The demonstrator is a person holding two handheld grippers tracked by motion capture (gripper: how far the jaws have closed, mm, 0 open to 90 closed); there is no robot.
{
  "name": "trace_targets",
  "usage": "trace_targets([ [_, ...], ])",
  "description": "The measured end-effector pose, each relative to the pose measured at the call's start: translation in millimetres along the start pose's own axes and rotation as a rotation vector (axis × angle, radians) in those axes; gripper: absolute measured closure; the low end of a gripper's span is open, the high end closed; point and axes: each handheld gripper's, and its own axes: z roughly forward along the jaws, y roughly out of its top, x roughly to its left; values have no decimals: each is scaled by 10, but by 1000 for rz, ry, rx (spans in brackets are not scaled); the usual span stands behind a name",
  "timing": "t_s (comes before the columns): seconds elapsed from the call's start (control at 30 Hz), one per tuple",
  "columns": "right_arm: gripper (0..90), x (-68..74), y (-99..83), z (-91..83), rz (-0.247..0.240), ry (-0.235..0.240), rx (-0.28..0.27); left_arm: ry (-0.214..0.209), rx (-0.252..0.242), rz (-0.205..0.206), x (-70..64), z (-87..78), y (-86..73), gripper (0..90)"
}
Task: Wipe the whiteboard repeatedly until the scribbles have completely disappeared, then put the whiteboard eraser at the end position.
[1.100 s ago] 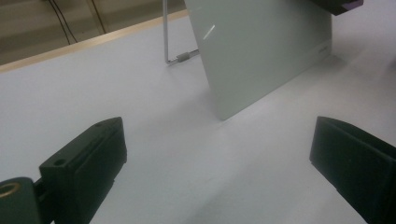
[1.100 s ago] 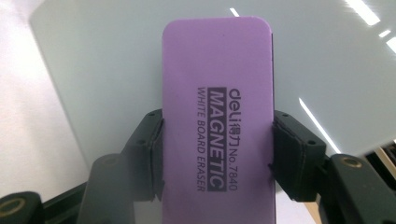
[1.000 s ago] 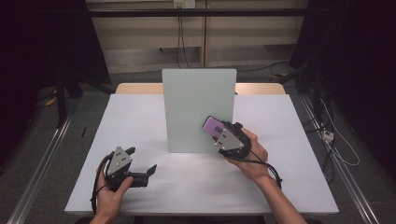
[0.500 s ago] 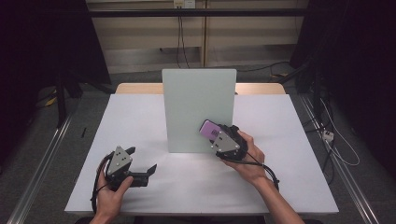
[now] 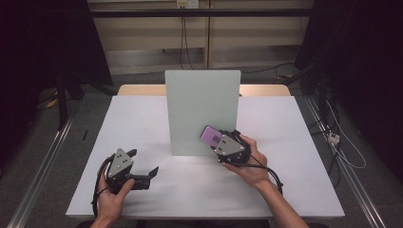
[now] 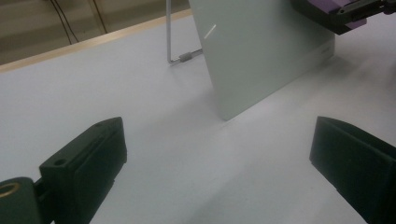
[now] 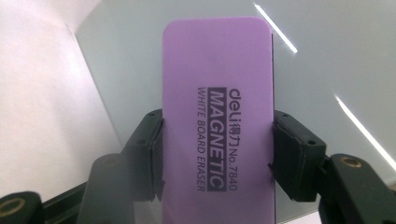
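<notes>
A purple magnetic whiteboard eraser (image 5: 211,137) (image 7: 217,121) is clamped by its long sides in my right gripper (image 5: 219,141) (image 7: 217,154), held against or just before the lower right of an upright pale whiteboard (image 5: 202,111) (image 6: 261,51) (image 7: 327,56). Contact between eraser and board cannot be told. The same eraser (image 6: 327,5) peeks in at the top right of the left gripper view. My left gripper (image 5: 145,173) (image 6: 219,163) is open, low over the white table (image 5: 142,118) at the front left, nothing between its jaws.
The whiteboard stands on a thin wire foot (image 6: 180,58) at mid-table. A wooden edge (image 5: 142,89) runs behind the white top. Cables (image 5: 347,147) lie on the floor at right. Bare white surface (image 6: 140,107) lies left of the board and along the front.
My right gripper has carried the eraser a little to the left and lower along the board's face. The left gripper has stayed put, open.
</notes>
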Motion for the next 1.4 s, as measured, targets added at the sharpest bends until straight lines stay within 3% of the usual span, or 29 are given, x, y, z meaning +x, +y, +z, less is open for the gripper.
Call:
trace_targets([
  [0.37, 421, -74, 35, -126, 84, 87, -44, 0, -6, -15, 23, 4, -8, 37],
  [0.43, 421, -87, 32, -149, 98, 105, -47, 0, 4, 1, 22, 7, -1, 37],
  [0.57, 421, -121, 34, -195, 117, 127, -44, -2, 6, -3, 2, 22, -1, 38],
  [0.77, 421, -176, 44, -194, 156, 204, -15, -8, 3, -3, 25, 36, -3, 37],
  [1.17, 421, -203, 37, -259, 125, 263, 35, -3, -5, 3, 11, 15, 19, 37],
  [1.4, 420, -194, 47, -198, 110, 354, 47, -2, 3, -1, 2, 23, 15, 38],
])
